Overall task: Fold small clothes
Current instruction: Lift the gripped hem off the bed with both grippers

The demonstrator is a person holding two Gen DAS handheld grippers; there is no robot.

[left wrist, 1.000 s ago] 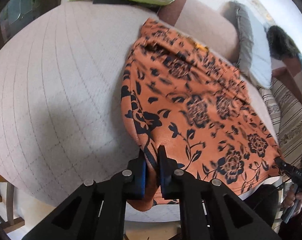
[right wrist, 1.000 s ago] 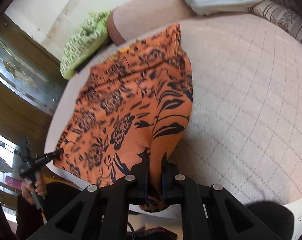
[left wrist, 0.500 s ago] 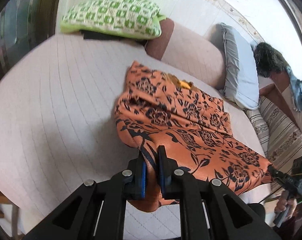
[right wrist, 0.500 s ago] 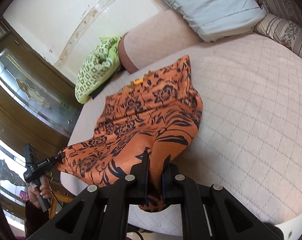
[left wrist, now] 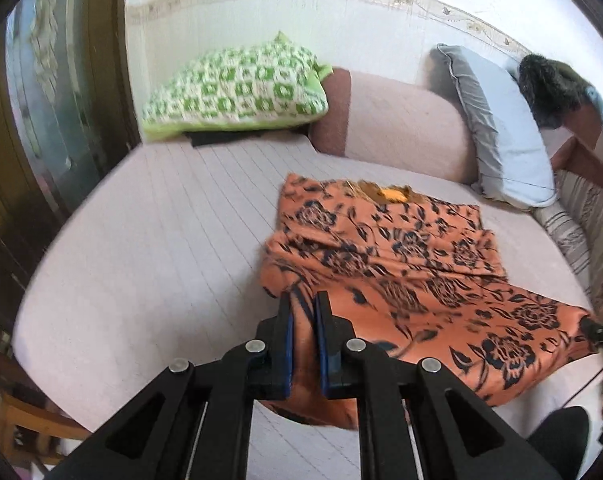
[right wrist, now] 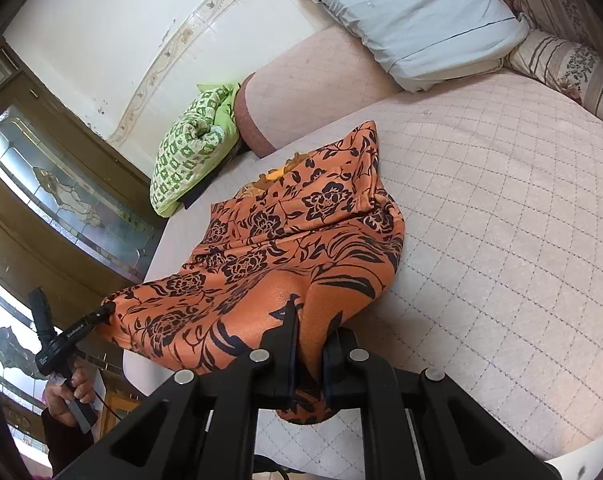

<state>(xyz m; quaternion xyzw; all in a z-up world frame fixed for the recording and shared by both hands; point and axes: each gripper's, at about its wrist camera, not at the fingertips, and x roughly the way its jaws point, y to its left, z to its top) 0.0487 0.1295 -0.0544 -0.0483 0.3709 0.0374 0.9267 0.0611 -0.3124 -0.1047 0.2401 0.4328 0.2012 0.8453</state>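
Note:
An orange garment (left wrist: 401, 264) with a dark floral print lies on the pale quilted bed (left wrist: 161, 240). Its far part rests flat on the bed and its near hem is lifted. My left gripper (left wrist: 303, 312) is shut on the garment's near left corner. My right gripper (right wrist: 311, 320) is shut on the near right corner of the garment (right wrist: 285, 240). The hem hangs stretched between the two grippers. The other gripper shows at the far hem corner in each view, the right one (left wrist: 595, 330) and the left one (right wrist: 81, 326).
A green patterned pillow (left wrist: 237, 88) lies at the head of the bed on the left. A grey pillow (left wrist: 497, 132) leans at the right, with a striped cushion (right wrist: 561, 64) beside it. A pink bolster (left wrist: 397, 124) runs along the wall. A wooden door (right wrist: 61, 200) stands at the left.
Both grippers have lifted the near hem and carried it toward the head of the bed. The garment's middle has bunched and started folding over its far part.

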